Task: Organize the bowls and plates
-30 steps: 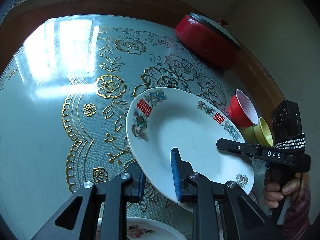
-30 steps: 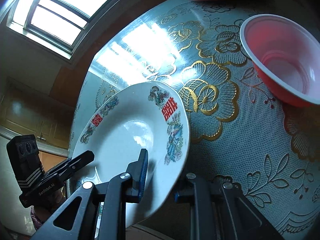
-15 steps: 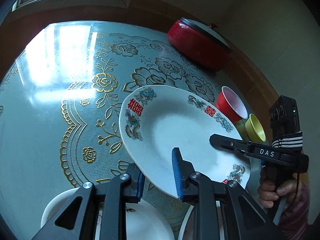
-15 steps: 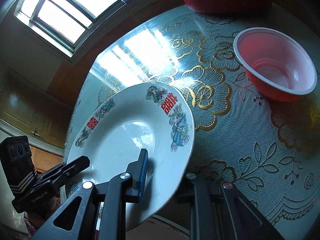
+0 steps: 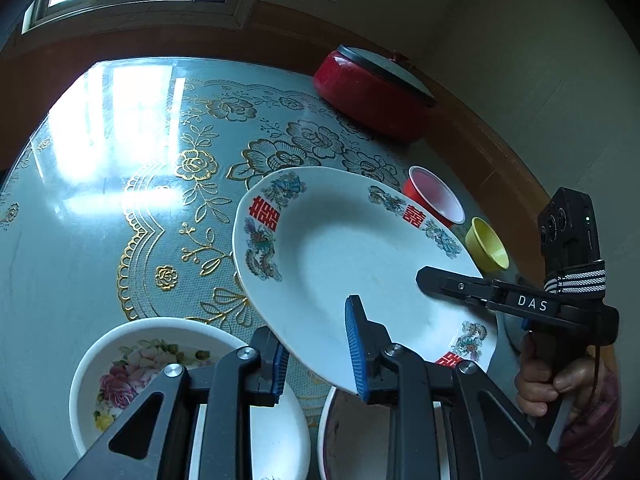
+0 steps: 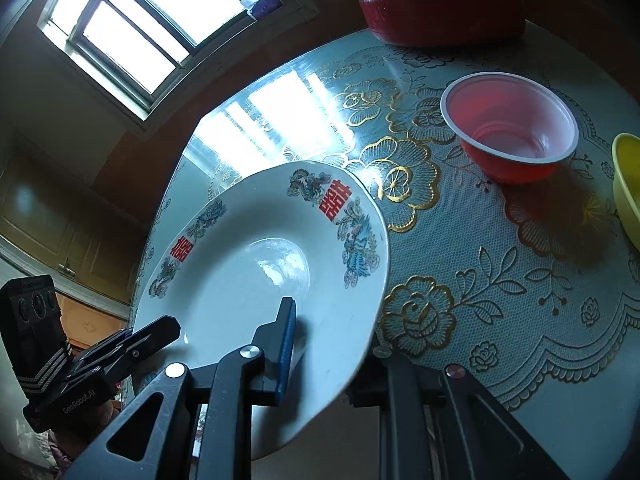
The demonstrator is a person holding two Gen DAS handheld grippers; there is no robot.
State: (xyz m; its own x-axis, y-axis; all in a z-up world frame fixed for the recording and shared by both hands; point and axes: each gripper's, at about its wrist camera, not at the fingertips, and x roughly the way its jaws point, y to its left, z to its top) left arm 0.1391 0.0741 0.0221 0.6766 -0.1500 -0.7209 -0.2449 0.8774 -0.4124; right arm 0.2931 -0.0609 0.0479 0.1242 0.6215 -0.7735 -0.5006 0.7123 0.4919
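Step in hand: A white plate [image 5: 352, 264] with red double-happiness marks is carried tilted above the tabletop [image 5: 120, 208], lifted clear of it by both grippers.
Left gripper [image 5: 318, 350]: jaws clamped on the plate's near rim, one blue pad above and one beneath; they have just been opening slightly, with the rim between them.
Right gripper [image 6: 324, 352]: jaws clamped on the opposite rim, one finger over the plate, the other under it.
Nearby: a flowered bowl [image 5: 132, 364] and a second white dish [image 5: 340, 432] sit right below the plate; a red bowl [image 6: 510, 128] and a yellow bowl [image 6: 628, 188] stand well apart, by a lidded red pot [image 5: 372, 92].
Next move: likely lowering the plate level onto a dish below, both grips releasing together so it cannot slide.
Changed since a second ago: the plate sits higher and nearer the table's front edge; the two lower dishes have come into the left wrist view.
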